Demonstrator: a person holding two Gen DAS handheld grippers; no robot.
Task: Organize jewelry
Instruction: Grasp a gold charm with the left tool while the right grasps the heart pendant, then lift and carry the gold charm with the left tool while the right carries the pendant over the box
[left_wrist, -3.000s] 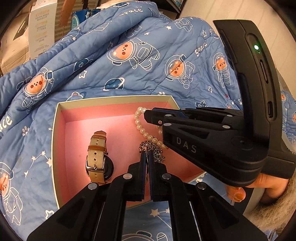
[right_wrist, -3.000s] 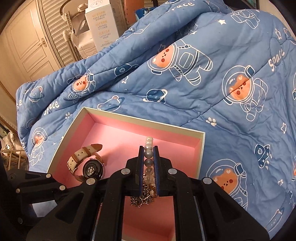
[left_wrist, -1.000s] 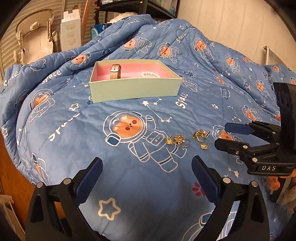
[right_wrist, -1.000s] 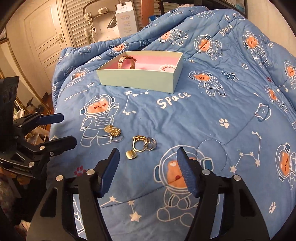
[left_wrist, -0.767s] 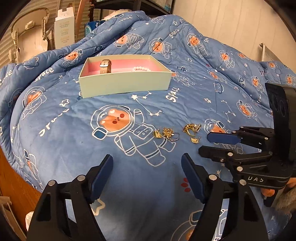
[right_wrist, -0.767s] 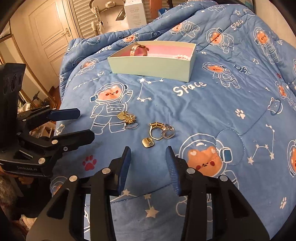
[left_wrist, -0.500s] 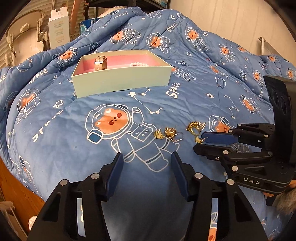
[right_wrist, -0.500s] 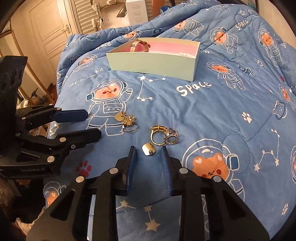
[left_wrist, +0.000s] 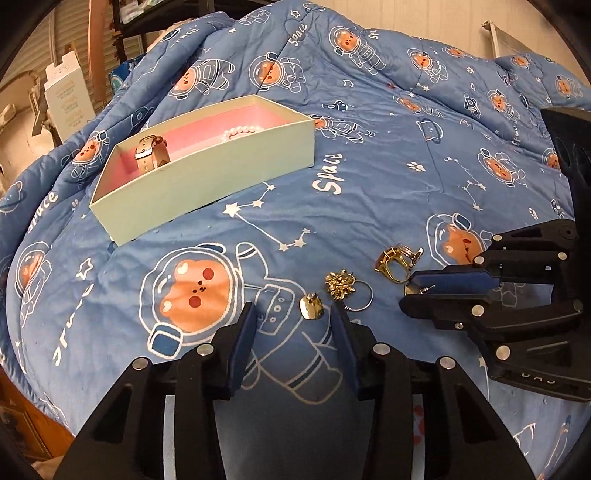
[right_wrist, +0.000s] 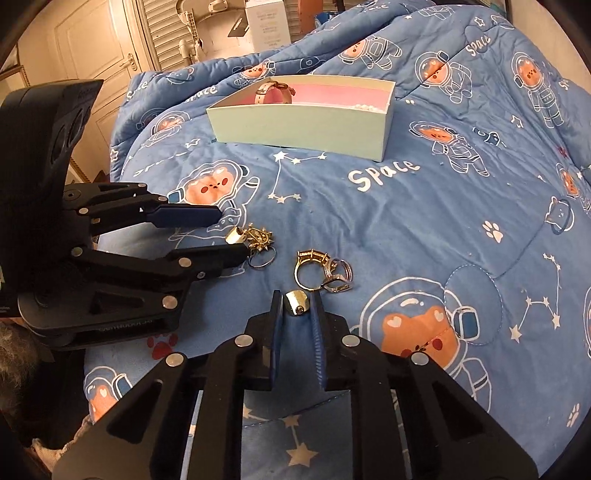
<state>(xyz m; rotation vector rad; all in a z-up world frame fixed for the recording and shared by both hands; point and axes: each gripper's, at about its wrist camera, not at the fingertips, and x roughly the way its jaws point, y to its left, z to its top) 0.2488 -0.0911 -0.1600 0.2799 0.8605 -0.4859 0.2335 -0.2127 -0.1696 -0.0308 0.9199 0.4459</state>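
Note:
Small gold jewelry lies on the blue bedspread. In the left wrist view my left gripper (left_wrist: 293, 314) is open, its fingers on either side of a small gold piece (left_wrist: 311, 306), beside a spiky gold charm on a ring (left_wrist: 341, 285). In the right wrist view my right gripper (right_wrist: 297, 308) is open but narrow around another small gold piece (right_wrist: 297, 302), with no clear contact. A gold ring (right_wrist: 309, 271) and silver ring (right_wrist: 338, 275) lie just beyond. The pale green box with pink lining (left_wrist: 207, 177) holds a watch (left_wrist: 151, 152) and pearls (left_wrist: 242, 130).
The box sits further up the bed (right_wrist: 303, 125). A white carton (left_wrist: 68, 99) and shelving stand behind the bed. A door (right_wrist: 92, 51) and louvred panels are at the left in the right wrist view. The bed's edge drops off near the left gripper.
Both grippers left the box, pulled back, then came down to the loose jewelry on the bedspread. Their jaws have narrowed steadily around one small gold piece each.

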